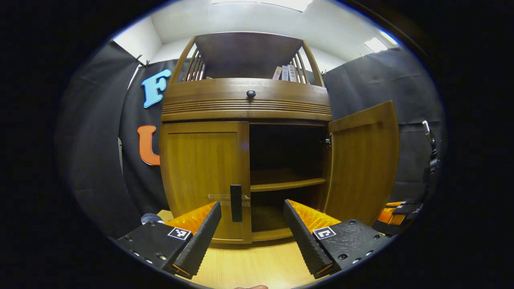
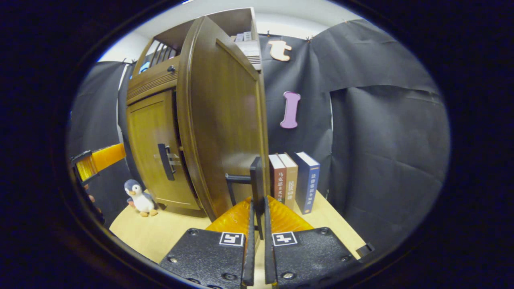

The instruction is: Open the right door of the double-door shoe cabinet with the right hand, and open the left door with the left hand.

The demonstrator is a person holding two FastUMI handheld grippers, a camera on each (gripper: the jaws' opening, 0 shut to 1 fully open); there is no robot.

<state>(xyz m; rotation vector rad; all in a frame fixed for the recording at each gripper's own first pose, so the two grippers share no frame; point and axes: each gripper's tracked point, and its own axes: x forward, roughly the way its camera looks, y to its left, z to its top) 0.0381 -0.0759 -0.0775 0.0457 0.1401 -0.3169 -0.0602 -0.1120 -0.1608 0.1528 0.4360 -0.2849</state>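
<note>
The brown wooden double-door shoe cabinet (image 1: 245,108) stands upright on a pale wooden tabletop (image 1: 257,265), its front facing the left gripper view. Its right door (image 1: 363,160) is swung wide open on hinges at the cabinet's right edge, its tall panel angled outward toward the camera, showing a dark interior with a wooden shelf (image 1: 287,184) running crosswise. The left door (image 1: 204,176) is flat against the frame, closed, and carries a dark bar handle (image 1: 236,202) with its long axis vertical, set near the door's inner edge. The left gripper (image 1: 252,228) is spread wide, its fingers apart and holding nothing, with the handle between and beyond them, not touched.

In the right gripper view the open right door (image 2: 219,120) rises tall just ahead, seen nearly edge-on. The right gripper (image 2: 257,216) is clenched on the door's dark vertical bar handle (image 2: 256,180), both fingers pressing its sides with barely a slit between them. The closed left door (image 2: 154,144) and its handle (image 2: 165,161) lie farther left. A small plush penguin (image 2: 138,197) stands on the table near the cabinet's foot, and three upright hardcover books (image 2: 295,180) stand beside the open door against the black cloth wall (image 2: 381,140). The other gripper (image 2: 96,160) shows at the left edge
</note>
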